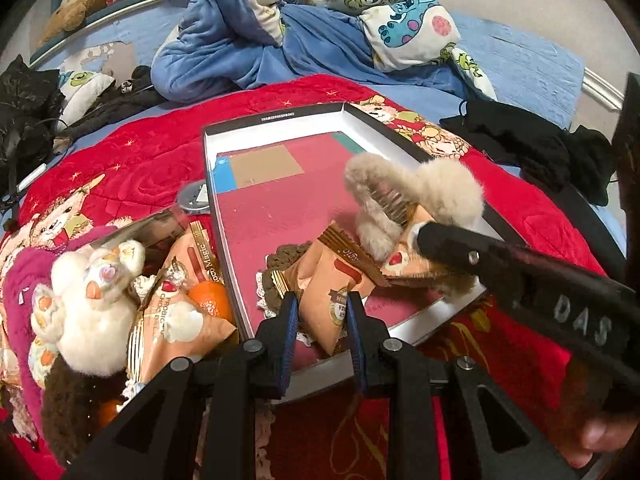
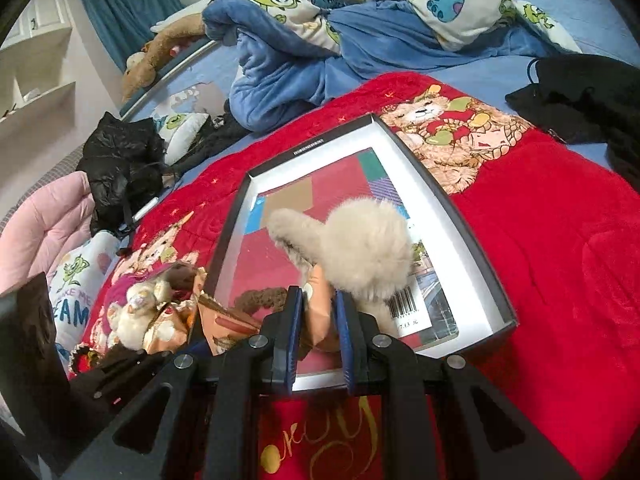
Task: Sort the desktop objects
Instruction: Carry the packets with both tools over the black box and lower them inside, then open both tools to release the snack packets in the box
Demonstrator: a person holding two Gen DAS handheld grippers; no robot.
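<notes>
In the left wrist view my left gripper [image 1: 321, 298] is shut on an orange snack packet [image 1: 326, 276] that hangs over the near end of a shallow box [image 1: 280, 127]. The box has a white rim and a red floor. My right gripper [image 1: 420, 236] reaches in from the right, shut on a second orange packet [image 1: 400, 258]. A fluffy beige hair clip [image 1: 448, 188] with metal teeth sits on top of that packet. In the right wrist view the right gripper [image 2: 319, 294] pinches the packet [image 2: 318, 280] between its blue pads, and the fluffy clip [image 2: 360, 244] fills the space just ahead, above the box [image 2: 460, 248].
Left of the box lies a heap: a white plush toy [image 1: 92, 300], a large orange snack bag [image 1: 172, 300], an orange fruit [image 1: 208, 296]. A brown crochet mat [image 1: 284, 256] lies in the box. Black clothes [image 1: 540, 148] lie at the right, and a blue quilt [image 1: 224, 48] is behind.
</notes>
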